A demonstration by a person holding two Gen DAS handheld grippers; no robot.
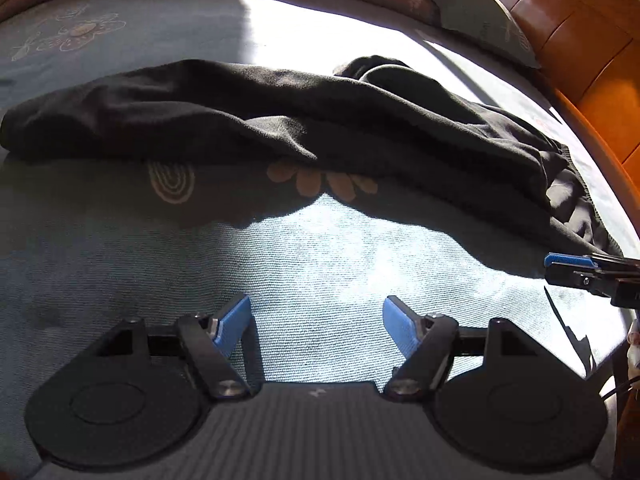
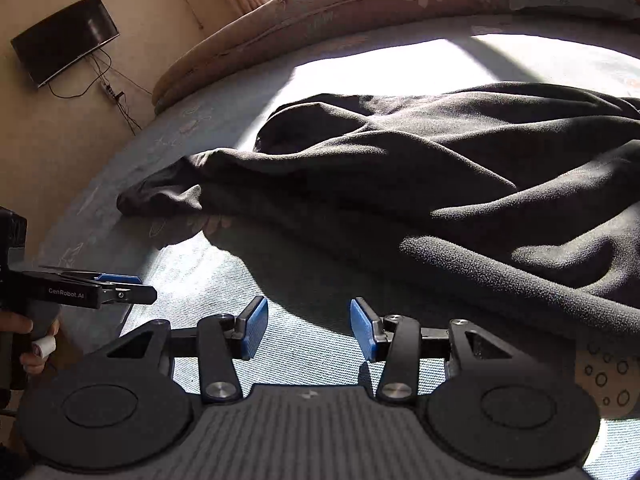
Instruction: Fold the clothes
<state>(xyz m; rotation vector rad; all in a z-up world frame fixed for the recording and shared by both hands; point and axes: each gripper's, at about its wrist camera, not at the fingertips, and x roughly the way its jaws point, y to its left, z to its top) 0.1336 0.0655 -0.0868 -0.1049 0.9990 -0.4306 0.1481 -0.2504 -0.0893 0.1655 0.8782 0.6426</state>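
A black garment (image 1: pixel 280 120) lies rumpled on a blue bedsheet (image 1: pixel 320 248), its long axis running left to right across the bed, parallel to the near edge. In the left wrist view, its narrow, flatter left end (image 1: pixel 24 128) tapers toward the left, while the bulkier, bunched right end (image 1: pixel 560 184) sags toward the near right. The left gripper (image 1: pixel 316 326) hovers over bare sheet near the garment's middle, its blue pads spread wide with nothing between them. To the right, the right gripper (image 2: pixel 309 328) likewise has its fingers parted and is free of cloth, just short of the garment's near fold (image 2: pixel 500 272). A pillow (image 1: pixel 480 20) sits far right by the wooden headboard (image 1: pixel 580 40).
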